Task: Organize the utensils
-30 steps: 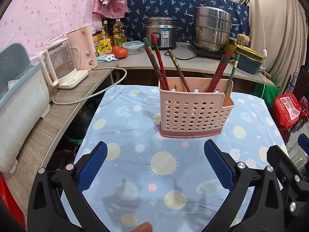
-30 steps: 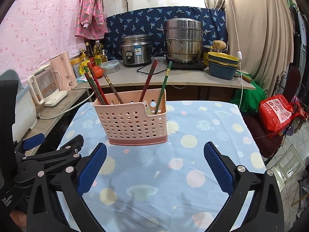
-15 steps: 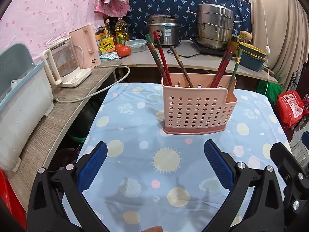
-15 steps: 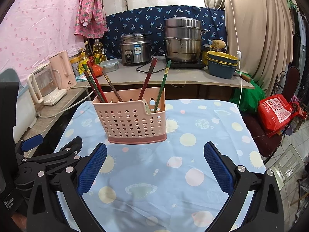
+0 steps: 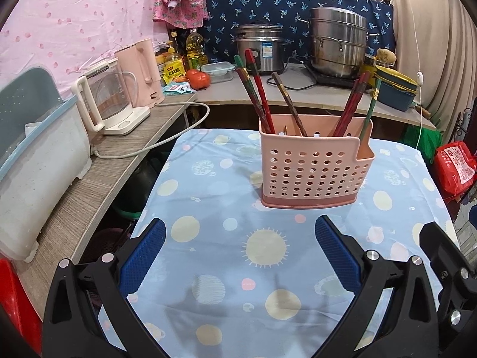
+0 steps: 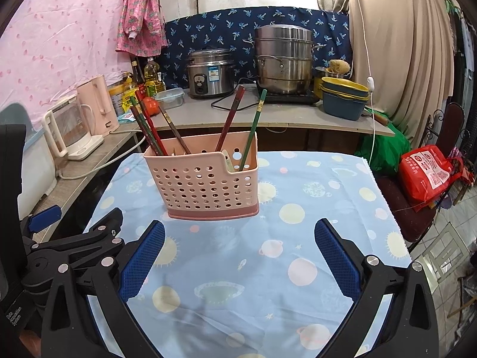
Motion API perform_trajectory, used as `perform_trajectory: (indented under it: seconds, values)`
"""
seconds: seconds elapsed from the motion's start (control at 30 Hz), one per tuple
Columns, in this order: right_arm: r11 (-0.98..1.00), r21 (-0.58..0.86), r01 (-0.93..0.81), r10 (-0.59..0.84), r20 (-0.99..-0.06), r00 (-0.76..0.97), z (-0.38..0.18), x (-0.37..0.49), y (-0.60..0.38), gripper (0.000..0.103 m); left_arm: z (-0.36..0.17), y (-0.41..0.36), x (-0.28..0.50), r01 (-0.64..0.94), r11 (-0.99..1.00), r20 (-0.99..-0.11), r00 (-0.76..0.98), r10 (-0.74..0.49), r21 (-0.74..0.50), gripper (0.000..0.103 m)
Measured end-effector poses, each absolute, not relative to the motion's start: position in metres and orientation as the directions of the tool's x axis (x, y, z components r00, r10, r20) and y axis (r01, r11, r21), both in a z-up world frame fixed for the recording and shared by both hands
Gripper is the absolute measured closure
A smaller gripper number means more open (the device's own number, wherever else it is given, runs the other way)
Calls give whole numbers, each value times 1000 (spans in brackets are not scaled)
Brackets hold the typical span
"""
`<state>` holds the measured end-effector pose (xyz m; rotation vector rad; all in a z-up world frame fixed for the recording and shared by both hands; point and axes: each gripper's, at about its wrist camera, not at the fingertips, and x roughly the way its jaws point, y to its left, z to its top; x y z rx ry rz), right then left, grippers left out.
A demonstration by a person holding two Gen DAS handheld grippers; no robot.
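Note:
A pink perforated utensil basket (image 5: pixel 313 170) stands upright on the blue spotted tablecloth (image 5: pixel 268 253); it also shows in the right wrist view (image 6: pixel 205 185). Several chopsticks (image 5: pixel 259 95) lean inside it, red, brown and green ones (image 6: pixel 232 119). My left gripper (image 5: pixel 238 238) is open and empty, held back from the basket above the cloth. My right gripper (image 6: pixel 238 238) is open and empty, also short of the basket. The left gripper's body (image 6: pixel 74 238) shows at the left of the right wrist view.
A side counter holds a glass kettle (image 5: pixel 104 101) and a pink kettle (image 5: pixel 143 71). The back counter holds a rice cooker (image 6: pixel 211 73), steel steamer pot (image 6: pixel 284 59), stacked bowls (image 6: pixel 342 95), bottles and a tomato (image 5: pixel 198 78). A red bag (image 6: pixel 429 176) lies on a chair at right.
Both grippers have drawn back and risen slightly, so the basket sits a little farther away. Nothing was gripped or released.

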<state>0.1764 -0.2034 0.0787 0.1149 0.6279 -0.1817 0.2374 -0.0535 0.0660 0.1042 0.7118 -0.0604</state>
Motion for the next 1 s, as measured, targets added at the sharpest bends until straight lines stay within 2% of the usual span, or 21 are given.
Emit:
perform_trajectory:
  seconds: [1.0]
  values:
    - [978, 51, 203, -134, -593, 794, 79, 177, -203, 6, 67, -52, 236, 91, 992, -643, 766, -12, 91, 7]
